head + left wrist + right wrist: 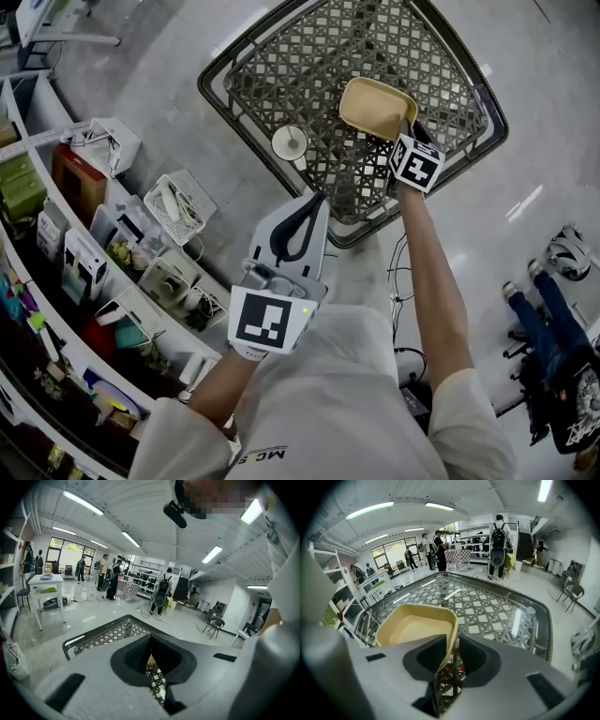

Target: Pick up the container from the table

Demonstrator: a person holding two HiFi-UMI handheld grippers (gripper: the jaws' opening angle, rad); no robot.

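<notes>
Over the glass-topped lattice table (pixel 211 86), the right arm (pixel 433 272) is stretched out pretty much straight. The right gripper (pixel 404 131) tips down at the table's far side onto the container (pixel 375 105). Its jaws sit slightly apart, straddling the container's near wall, and don't look clamped on it. The left gripper (pixel 317 199) hangs at the table's near edge, elbow bent, jaws pressed together on nothing. The container's a shallow tan tray with rounded corners, empty, sitting on the table. A small white cup (pixel 290 142) stands on the table near it.
</notes>
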